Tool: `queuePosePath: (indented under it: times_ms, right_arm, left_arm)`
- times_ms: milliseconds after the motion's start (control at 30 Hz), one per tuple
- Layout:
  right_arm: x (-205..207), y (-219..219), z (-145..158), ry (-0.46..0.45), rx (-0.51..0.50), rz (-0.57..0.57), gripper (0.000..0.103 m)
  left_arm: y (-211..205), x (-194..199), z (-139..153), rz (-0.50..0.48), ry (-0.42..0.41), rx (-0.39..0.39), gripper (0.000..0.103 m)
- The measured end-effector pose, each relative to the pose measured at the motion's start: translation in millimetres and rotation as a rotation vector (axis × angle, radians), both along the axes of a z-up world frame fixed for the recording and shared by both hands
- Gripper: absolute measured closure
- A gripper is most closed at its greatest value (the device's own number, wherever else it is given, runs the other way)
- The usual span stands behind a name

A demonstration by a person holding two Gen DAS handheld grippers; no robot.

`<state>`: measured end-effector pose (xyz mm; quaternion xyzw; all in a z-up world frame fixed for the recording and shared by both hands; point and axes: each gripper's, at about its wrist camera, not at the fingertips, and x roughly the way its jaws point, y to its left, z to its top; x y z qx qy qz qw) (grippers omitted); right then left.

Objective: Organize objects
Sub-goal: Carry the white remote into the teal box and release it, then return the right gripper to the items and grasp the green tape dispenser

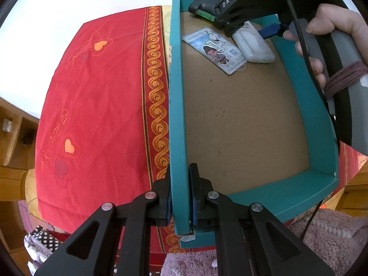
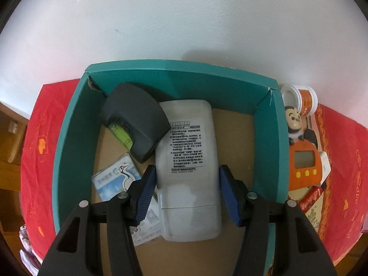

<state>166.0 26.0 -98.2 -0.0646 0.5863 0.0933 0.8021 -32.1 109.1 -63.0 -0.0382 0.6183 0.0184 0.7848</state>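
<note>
A: Left wrist view, from the left: the red cloth (image 1: pixel 96 96) with orange hearts covers the desk. Your left gripper (image 1: pixel 180 197) is clenched on the left wall of the teal box (image 1: pixel 177 115), one pad outside the wall, one inside.

B: And inside the box?

A: On its brown cardboard floor, at the far end, lie a card with a crane and a cartoon figure (image 1: pixel 215 50) and, just to its right, a white remote control (image 1: pixel 253 43). A dark grey device with a green strip (image 1: pixel 202 8) sits in the far left corner. Your right hand (image 1: pixel 331 34) holds the second gripper over that end.

B: Right wrist view?

A: Left to right: the grey device (image 2: pixel 135 119) leans in the far left corner, its edge touching the remote (image 2: pixel 188 161). The card (image 2: pixel 117 181) lies flat below it, partly under the left finger. Your right gripper (image 2: pixel 186 195) is released: the blue fingers (image 2: pixel 145 193) stand either side of the remote, which rests face down on the box floor. The left pad is close against it and the right pad shows a small gap.

B: Beyond the box?

A: Outside the right wall (image 2: pixel 273 142), on the cloth, are a white jar with an orange label (image 2: pixel 303 99), a small figurine (image 2: pixel 294 122) and an orange timer with yellow buttons (image 2: pixel 304 168).
</note>
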Motion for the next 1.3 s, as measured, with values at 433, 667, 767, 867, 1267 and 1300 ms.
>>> queuePosePath:
  times_ms: [433, 667, 767, 867, 1267, 1300]
  right_arm:
    - [2.3, -1.9, -0.9, 0.006, 0.005, 0.011, 0.044]
    - [-4.9, -12.0, 25.1, -0.037, 0.025, 0.018, 0.038]
    - [-11.3, -18.8, 41.4, -0.059, 0.046, 0.04, 0.038]
    - [-19.9, -30.6, 57.8, -0.078, 0.079, 0.061, 0.038]
    - [-58.1, -112.4, 94.4, -0.105, 0.175, 0.097, 0.038]
    - [-62.2, -123.9, 94.1, -0.105, 0.177, 0.093, 0.038]
  left_arm:
    - [-2.7, -0.5, -0.5, 0.004, -0.001, 0.004, 0.092]
    - [-2.9, -0.5, -0.5, 0.003, -0.002, 0.003, 0.092]
    - [-2.4, -0.5, -0.2, 0.003, -0.002, 0.002, 0.092]
    - [-1.3, -0.6, 0.6, 0.004, -0.003, -0.001, 0.092]
    - [0.3, -1.3, 1.4, 0.006, -0.005, -0.005, 0.091]
    - [0.8, -1.6, 1.9, 0.006, -0.005, -0.006, 0.091]
